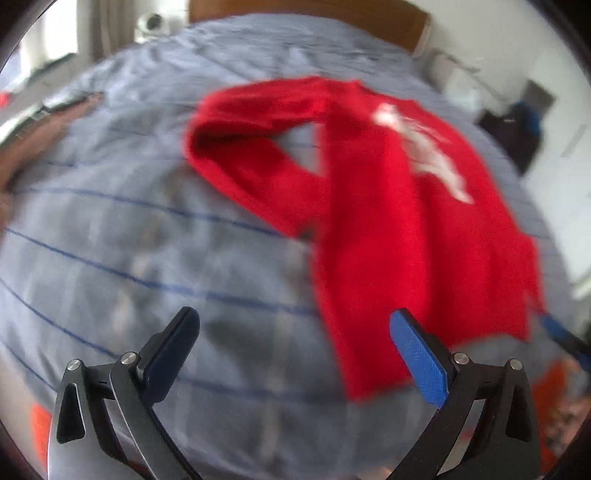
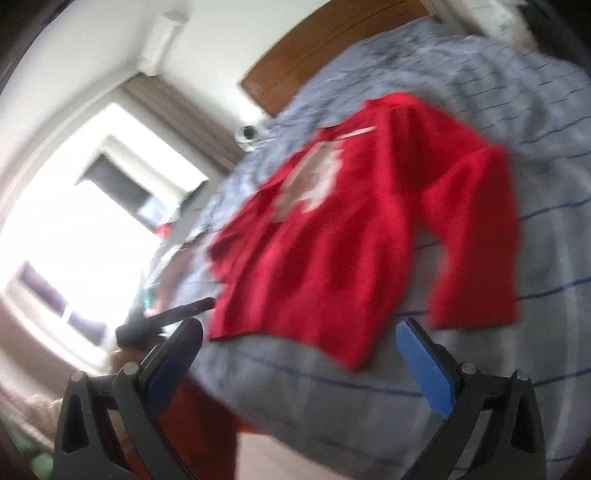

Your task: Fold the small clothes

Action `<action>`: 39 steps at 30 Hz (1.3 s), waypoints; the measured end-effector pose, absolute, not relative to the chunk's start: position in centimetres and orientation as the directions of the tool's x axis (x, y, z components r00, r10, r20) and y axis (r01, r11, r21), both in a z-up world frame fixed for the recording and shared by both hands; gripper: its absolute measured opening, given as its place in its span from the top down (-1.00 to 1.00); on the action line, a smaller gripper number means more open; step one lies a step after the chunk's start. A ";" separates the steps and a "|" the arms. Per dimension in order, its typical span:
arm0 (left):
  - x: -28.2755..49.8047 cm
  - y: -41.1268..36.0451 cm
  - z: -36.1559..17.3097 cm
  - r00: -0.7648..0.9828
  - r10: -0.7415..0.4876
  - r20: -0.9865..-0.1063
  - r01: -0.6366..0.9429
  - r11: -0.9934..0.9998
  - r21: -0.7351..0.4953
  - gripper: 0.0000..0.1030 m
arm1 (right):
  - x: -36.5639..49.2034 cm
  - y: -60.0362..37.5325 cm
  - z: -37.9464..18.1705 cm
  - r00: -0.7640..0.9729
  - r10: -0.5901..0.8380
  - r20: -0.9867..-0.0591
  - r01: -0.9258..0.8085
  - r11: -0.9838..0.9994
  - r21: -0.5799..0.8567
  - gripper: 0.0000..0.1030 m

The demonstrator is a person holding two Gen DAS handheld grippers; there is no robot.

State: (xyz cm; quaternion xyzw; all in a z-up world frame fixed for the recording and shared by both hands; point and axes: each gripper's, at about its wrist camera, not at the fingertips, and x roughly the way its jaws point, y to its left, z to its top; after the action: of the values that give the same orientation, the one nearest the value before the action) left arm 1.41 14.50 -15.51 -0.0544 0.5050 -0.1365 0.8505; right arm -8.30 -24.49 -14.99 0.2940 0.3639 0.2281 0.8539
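A small red long-sleeved shirt [image 1: 399,229] with a white print lies spread on the bed, one sleeve bent back toward the body. It also shows in the right wrist view [image 2: 332,258]. My left gripper [image 1: 295,332] is open and empty, just short of the shirt's near hem. My right gripper [image 2: 299,339] is open and empty, close to the hem at the bed's near edge. The other gripper's finger [image 1: 561,332] shows at the right of the left wrist view, and a dark finger [image 2: 177,314] shows at the left of the right wrist view. Both views are blurred.
The bed has a grey-blue cover with thin blue stripes [image 1: 129,240] and a wooden headboard [image 2: 314,48]. A bright window [image 2: 74,221] lies to one side. A white round device [image 1: 153,22] sits near the headboard. Dark items [image 1: 517,125] stand by the far wall.
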 end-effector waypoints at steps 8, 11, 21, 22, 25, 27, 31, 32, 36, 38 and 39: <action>0.4 10.8 -16.8 0.410 -0.277 -0.869 0.246 0.951 -0.187 -0.96 | -6.1 -25.0 -18.0 0.553 0.563 -0.614 -0.085 0.771 0.631 -1.00; 0.4 10.1 -16.5 0.410 -0.297 -0.862 0.256 0.945 -0.204 -0.38 | -6.0 -24.5 -17.1 0.540 0.602 -0.588 -0.152 0.757 0.636 -1.00; -1.0 9.7 -13.8 0.409 -0.331 -0.850 0.313 0.926 -0.211 0.85 | -5.6 -24.8 -17.0 0.507 0.490 -0.709 -0.054 0.839 0.541 0.91; -1.6 10.5 -13.0 0.415 -0.335 -0.846 0.323 0.923 -0.207 0.86 | -6.2 -25.0 -16.1 0.512 0.471 -0.718 -0.066 0.855 0.514 0.91; -3.4 11.6 -10.8 0.424 -0.343 -0.838 0.365 0.912 -0.188 0.87 | -8.5 -25.0 -13.0 0.526 0.409 -0.746 -0.122 0.904 0.409 0.92; -4.8 12.2 -10.4 0.404 -0.346 -0.847 0.384 0.904 -0.186 0.87 | -10.2 -24.9 -11.0 0.525 0.377 -0.763 -0.144 0.923 0.356 0.92; -6.4 11.9 -13.5 0.354 -0.274 -0.894 0.402 0.908 -0.119 0.87 | -12.4 -24.8 -11.7 0.466 0.354 -0.811 -0.123 0.933 0.337 0.92; -6.4 11.8 -14.6 0.339 -0.258 -0.905 0.394 0.912 -0.113 0.87 | -12.6 -24.7 -12.4 0.449 0.347 -0.823 -0.113 0.936 0.333 0.92; -5.0 10.8 -17.7 0.323 -0.186 -0.928 0.365 0.929 -0.059 0.87 | -12.0 -25.0 -17.7 0.388 0.327 -0.862 -0.022 0.938 0.346 0.93; -4.6 10.3 -17.9 0.332 -0.159 -0.930 0.366 0.930 -0.028 0.85 | -11.7 -24.9 -19.1 0.387 0.318 -0.865 0.003 0.938 0.347 0.93; -4.4 10.2 -18.1 0.334 -0.145 -0.932 0.370 0.929 -0.012 0.77 | -11.6 -24.8 -19.2 0.391 0.321 -0.863 0.011 0.936 0.353 0.92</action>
State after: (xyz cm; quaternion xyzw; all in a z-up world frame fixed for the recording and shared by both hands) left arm -4.39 10.17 -18.06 0.1014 0.5550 -0.1589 0.8102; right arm -11.63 -24.84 -19.21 0.1524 0.5439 0.0947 0.8198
